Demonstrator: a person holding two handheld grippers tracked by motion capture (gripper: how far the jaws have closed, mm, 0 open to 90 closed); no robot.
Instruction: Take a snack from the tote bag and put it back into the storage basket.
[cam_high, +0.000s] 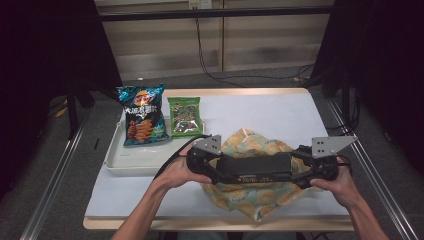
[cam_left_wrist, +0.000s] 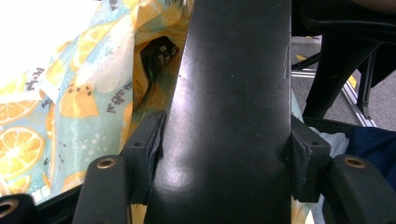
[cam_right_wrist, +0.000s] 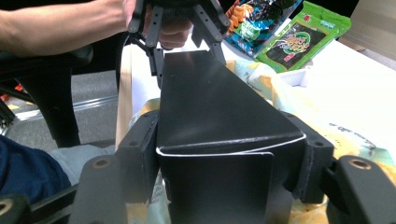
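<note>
A long black box (cam_high: 257, 167) hangs level over a cloth bag with an orange-slice print (cam_high: 250, 200) at the table's front. My left gripper (cam_high: 220, 167) is shut on its left end and my right gripper (cam_high: 297, 167) on its right end. In the left gripper view the pads (cam_left_wrist: 156, 149) press both sides of the box (cam_left_wrist: 233, 70), with the bag's mouth (cam_left_wrist: 84, 102) behind. In the right gripper view the box (cam_right_wrist: 210, 107) runs away from my right gripper (cam_right_wrist: 224, 158) to the left gripper (cam_right_wrist: 187, 60) at its far end.
A white tray (cam_high: 130, 162) sits at the left, with a blue chip bag (cam_high: 142, 115) and a green seaweed packet (cam_high: 184, 117) lying across its far part. The white table cover (cam_high: 280, 110) is bare at the back right. Metal rails flank the table.
</note>
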